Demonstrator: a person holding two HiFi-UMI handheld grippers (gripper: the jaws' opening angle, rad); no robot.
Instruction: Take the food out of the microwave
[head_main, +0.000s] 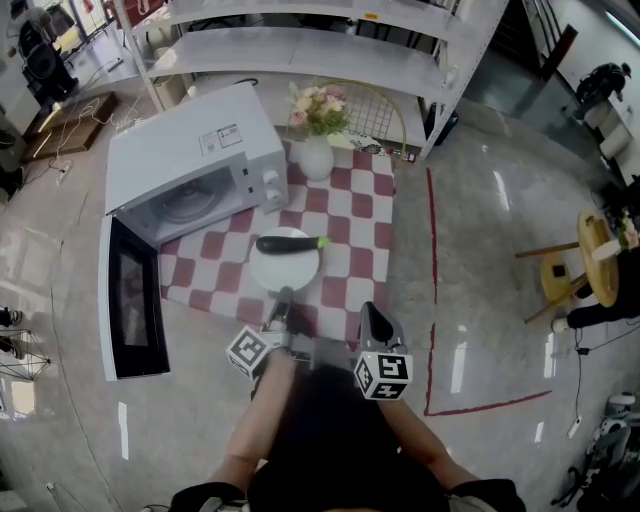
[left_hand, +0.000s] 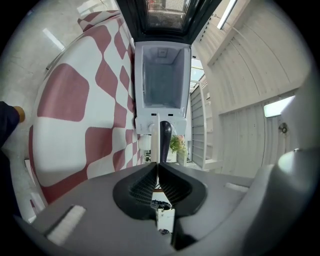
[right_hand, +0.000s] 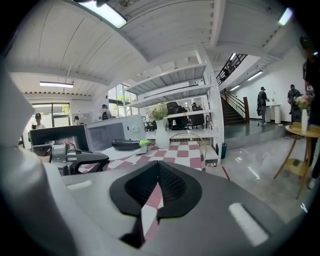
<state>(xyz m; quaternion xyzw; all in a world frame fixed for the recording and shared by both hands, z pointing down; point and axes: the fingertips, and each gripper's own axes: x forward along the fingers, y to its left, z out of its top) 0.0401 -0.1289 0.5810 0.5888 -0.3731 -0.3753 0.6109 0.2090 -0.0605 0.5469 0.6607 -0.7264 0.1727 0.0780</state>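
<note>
Left hand-held gripper (head_main: 284, 300): clenched, pinching the near rim of the white plate (head_main: 285, 272).
Right hand-held gripper (head_main: 372, 318): clenched, empty, just right of the other.
Eggplant (head_main: 288, 243): lies loose across the plate's far half, outside the microwave (head_main: 190, 150) and over the checked cloth (head_main: 350, 230). Whether the plate rests on the cloth or hangs above it cannot be told.
Microwave door (head_main: 135, 300): open, left of the plate.
Risks: a one-sided rim grip may let the plate tip, rolling the eggplant off. A slipping rim would drop both. The vase (head_main: 317, 157) stands near behind.
</note>
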